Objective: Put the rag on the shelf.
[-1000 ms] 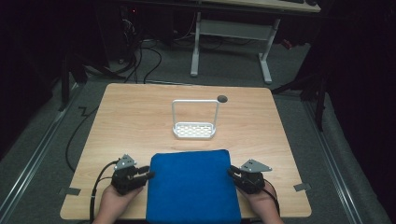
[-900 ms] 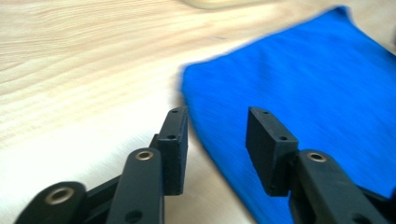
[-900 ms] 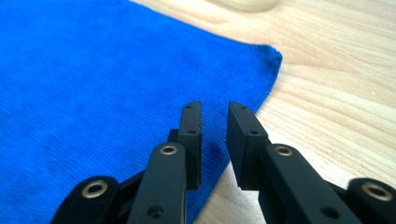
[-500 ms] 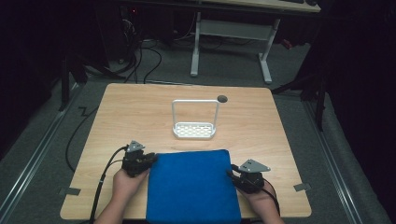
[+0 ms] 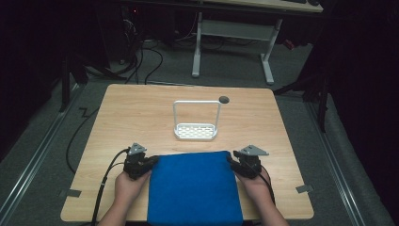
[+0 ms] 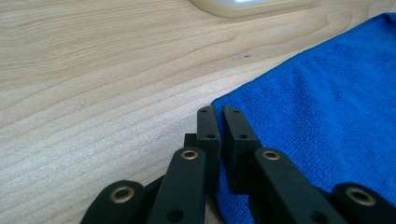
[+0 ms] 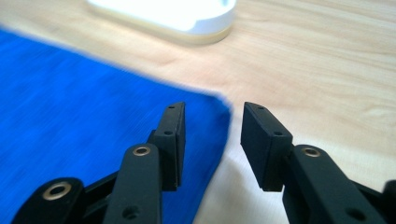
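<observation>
Blue cloth (image 5: 194, 187) lies flat on the near half of the desk (image 5: 141, 113), its near edge at the desk's front edge, with the 2 tools at its far corners. Left tool (image 5: 149, 162) sits at the cloth's far left corner; in the left gripper view its jaws have just been closing and now stand pressed together on the cloth's edge (image 6: 327, 93), pinching the fabric between them. Right tool (image 5: 232, 160) is at the far right corner; in the right gripper view its jaws have just been opening and stand spread, with the cloth's corner (image 7: 93, 130) lying under and between them, the pads not pressing it. White rack (image 5: 196, 121) stands upright beyond the cloth, apart from it.
</observation>
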`<state>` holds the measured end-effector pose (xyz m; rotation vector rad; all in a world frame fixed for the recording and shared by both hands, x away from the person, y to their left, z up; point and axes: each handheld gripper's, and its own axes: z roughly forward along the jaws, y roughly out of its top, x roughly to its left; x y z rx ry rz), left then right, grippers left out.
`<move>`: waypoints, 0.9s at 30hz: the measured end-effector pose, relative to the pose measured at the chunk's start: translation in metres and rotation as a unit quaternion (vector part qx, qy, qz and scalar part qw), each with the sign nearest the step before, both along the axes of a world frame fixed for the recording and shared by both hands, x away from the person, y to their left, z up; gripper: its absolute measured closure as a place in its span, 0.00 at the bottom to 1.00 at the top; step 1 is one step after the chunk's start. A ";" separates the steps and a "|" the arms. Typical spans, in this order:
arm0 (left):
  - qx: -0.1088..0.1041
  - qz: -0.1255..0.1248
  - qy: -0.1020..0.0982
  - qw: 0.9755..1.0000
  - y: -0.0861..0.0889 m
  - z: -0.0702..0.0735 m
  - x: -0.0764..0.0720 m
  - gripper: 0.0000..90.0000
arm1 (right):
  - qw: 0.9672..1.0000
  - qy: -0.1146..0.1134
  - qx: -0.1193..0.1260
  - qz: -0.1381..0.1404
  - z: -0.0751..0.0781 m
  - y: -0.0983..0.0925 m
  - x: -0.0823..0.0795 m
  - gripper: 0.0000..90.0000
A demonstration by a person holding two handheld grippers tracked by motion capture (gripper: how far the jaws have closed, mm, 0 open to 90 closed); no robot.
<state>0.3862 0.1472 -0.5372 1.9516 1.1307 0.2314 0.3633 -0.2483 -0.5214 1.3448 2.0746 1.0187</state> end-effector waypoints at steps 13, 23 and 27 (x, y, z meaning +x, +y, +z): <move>-0.004 -0.004 0.002 1.000 0.001 0.000 0.000 0.96 | 0.999 0.040 -0.025 0.001 -0.007 0.014 0.020 0.76; 0.003 -0.001 -0.004 1.000 -0.001 0.000 -0.002 0.97 | 0.999 0.031 -0.019 0.025 -0.009 0.009 0.017 0.98; -0.003 0.004 -0.018 1.000 0.001 0.001 -0.004 0.98 | 0.999 0.016 -0.022 0.028 -0.008 0.009 0.015 0.98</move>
